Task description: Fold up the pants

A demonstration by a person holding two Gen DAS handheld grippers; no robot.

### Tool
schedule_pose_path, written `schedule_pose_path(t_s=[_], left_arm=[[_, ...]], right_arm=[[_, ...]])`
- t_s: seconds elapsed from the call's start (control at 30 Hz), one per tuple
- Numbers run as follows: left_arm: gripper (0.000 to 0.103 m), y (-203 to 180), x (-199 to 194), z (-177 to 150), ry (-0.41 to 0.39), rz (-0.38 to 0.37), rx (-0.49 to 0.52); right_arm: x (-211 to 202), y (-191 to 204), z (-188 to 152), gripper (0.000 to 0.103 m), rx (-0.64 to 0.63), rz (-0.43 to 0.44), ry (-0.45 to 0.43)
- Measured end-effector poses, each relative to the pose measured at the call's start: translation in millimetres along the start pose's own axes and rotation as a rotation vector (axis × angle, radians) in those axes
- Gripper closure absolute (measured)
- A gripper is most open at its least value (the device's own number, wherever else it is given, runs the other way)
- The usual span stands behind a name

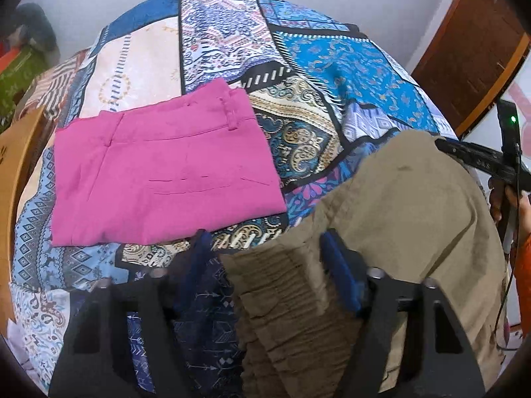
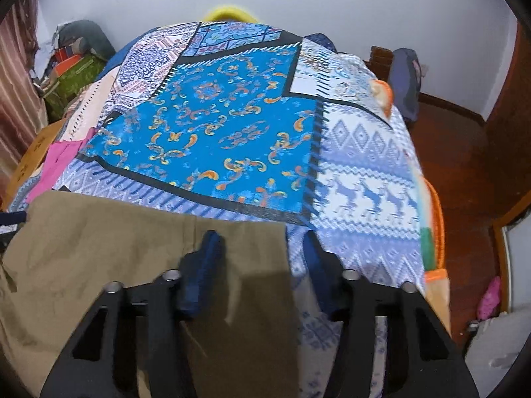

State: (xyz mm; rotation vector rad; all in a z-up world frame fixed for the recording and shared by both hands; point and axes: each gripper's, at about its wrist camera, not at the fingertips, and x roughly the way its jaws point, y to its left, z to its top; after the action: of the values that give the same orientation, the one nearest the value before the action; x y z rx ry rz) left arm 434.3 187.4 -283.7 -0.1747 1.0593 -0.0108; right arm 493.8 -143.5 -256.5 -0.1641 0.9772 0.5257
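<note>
Nearest, the left gripper (image 1: 268,255) stood with jaws apart astride the khaki pants' (image 1: 398,205) gathered waistband at the bed's (image 1: 318,66) near edge; the right gripper (image 2: 262,258) straddled their far-right corner, jaws apart. Farther left lay folded pink pants (image 1: 159,165).

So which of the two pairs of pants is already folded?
The pink pants, lying as a neat flat rectangle on the patchwork bedspread. The khaki pants sit unfolded between both grippers.
</note>
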Motion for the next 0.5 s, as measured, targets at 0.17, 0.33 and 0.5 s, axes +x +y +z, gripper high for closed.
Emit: schedule_pose_path(t_s=[0.17, 0.33, 0.5], left_arm=[[0.056, -14.7, -8.3, -1.2, -0.036, 0.094, 0.064], [0.103, -13.3, -21.3, 11.0, -0.035, 0.097, 0.071], [0.103, 3.3, -32.1, 22.9, -0.028, 0.160, 0.065]], right_arm=[[-5.2, 4.4, -0.1, 0.099, -0.039, -0.072, -0.013], [-25.7, 6.7, 8.9, 0.100, -0.059, -0.138, -0.084], [-55.9, 5.3, 26.9, 0.101, -0.077, -0.207, -0.150]])
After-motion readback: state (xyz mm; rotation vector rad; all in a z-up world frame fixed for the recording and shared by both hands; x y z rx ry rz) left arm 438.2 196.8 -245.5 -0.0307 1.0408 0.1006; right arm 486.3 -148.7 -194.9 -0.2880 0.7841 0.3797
